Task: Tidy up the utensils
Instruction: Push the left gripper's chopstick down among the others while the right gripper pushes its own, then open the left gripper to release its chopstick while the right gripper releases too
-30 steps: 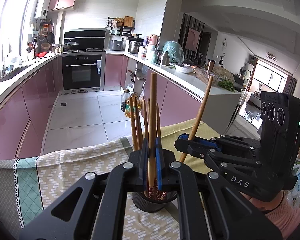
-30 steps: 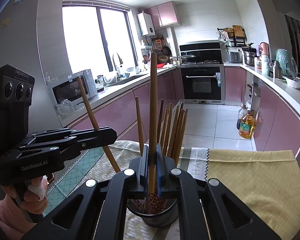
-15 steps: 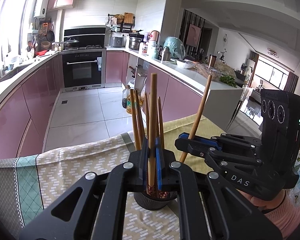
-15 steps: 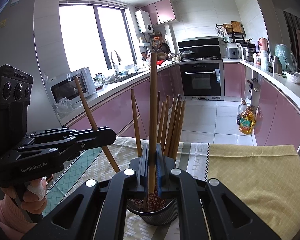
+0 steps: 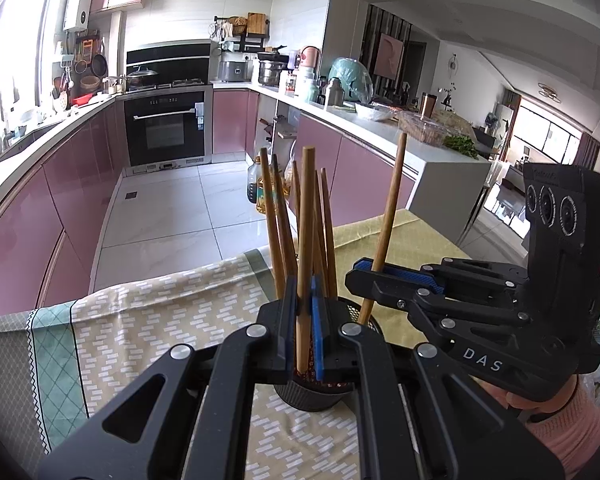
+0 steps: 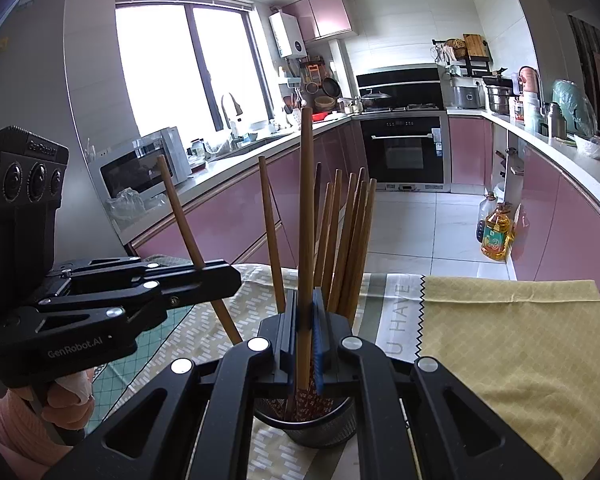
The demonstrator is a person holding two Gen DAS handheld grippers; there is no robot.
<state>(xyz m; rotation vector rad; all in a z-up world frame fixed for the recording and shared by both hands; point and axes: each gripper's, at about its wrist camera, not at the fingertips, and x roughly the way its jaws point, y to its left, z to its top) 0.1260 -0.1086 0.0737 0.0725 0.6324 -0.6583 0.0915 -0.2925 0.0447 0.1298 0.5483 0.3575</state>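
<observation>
A dark mesh utensil cup [image 5: 312,394] [image 6: 324,426] stands on the table and holds several wooden chopsticks [image 5: 278,232] [image 6: 352,240]. My left gripper [image 5: 305,312] [image 6: 220,280] is shut on one upright chopstick [image 5: 306,248] whose lower end is inside the cup. My right gripper [image 6: 305,320] [image 5: 364,276] is shut on another chopstick [image 6: 306,220], also standing with its tip in the cup. In the left wrist view the right gripper's chopstick [image 5: 388,216] leans to the right. Both grippers hover just above the cup's rim, facing each other.
The table carries a patterned beige and teal cloth [image 5: 140,320] and a yellow cloth [image 6: 508,340]. Beyond the table edge lie a tiled kitchen floor, pink cabinets, an oven [image 5: 164,128] and oil bottles [image 6: 496,232].
Both grippers have sunk lower with their chopsticks, so the sticks now reach deeper into the cup. The cup has not moved.
</observation>
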